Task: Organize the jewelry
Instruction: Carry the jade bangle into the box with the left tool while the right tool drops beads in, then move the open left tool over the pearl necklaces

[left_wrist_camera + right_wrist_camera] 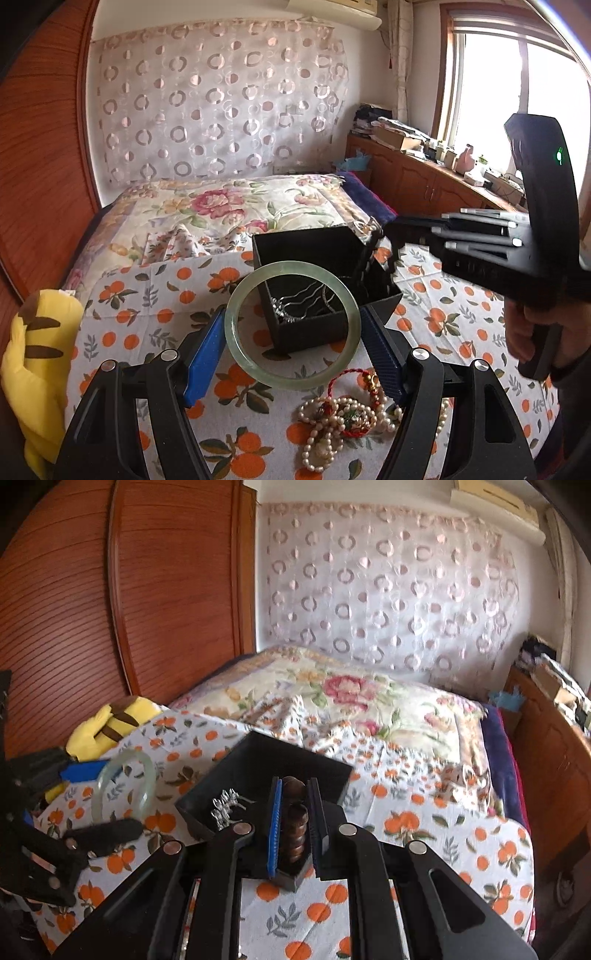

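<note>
- Only the left wrist view shows the pearl necklace (332, 424) and red cord bracelet (354, 398) lying on the orange-print cloth (443, 317)
- The left gripper (291, 325) stands wide, squeezing a green jade bangle (291, 325) in front of the black box (321, 291)
- The right gripper (297, 825) is narrow, with a brown bead bracelet (295, 812) between its pads, over the box

Pale green jade bangle (291, 325) was upright, pinched at both sides. Black open box (325, 288) sat on orange-print cloth w/ silver hairpin (295, 306) inside. Brown bead bracelet (297, 823) hung over box. Pearl strands & red cord bracelet (343, 413) lay loose nearby.
</note>
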`<action>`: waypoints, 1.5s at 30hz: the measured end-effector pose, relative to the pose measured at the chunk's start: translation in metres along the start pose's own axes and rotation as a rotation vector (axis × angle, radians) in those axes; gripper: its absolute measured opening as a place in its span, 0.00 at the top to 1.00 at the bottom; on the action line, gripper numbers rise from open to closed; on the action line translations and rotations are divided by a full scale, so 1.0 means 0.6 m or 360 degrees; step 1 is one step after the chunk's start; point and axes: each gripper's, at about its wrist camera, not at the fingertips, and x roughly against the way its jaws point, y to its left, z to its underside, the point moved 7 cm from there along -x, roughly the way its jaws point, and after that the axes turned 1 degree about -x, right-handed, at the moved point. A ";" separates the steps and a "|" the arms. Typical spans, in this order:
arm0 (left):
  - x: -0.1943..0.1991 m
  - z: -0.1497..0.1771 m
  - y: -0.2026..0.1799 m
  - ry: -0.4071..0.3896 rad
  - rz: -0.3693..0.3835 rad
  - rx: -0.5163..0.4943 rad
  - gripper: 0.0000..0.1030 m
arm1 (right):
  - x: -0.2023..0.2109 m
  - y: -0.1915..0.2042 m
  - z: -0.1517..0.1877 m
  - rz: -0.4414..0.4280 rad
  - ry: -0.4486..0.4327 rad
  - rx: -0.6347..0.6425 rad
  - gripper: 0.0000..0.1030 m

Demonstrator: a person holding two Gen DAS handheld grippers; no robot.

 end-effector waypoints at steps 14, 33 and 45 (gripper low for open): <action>-0.093 -0.038 -0.025 0.0105 -0.0026 -0.0068 0.33 | 0.033 -0.042 0.060 0.0063 0.0015 -0.0020 0.74; -0.076 -0.031 -0.043 0.0088 -0.0032 -0.0115 0.19 | 0.068 -0.022 0.154 -0.0035 0.0069 -0.0044 0.74; -0.007 0.055 -0.001 0.0171 -0.0034 -0.0139 0.16 | 0.056 0.036 0.212 -0.0109 0.0177 0.0015 0.74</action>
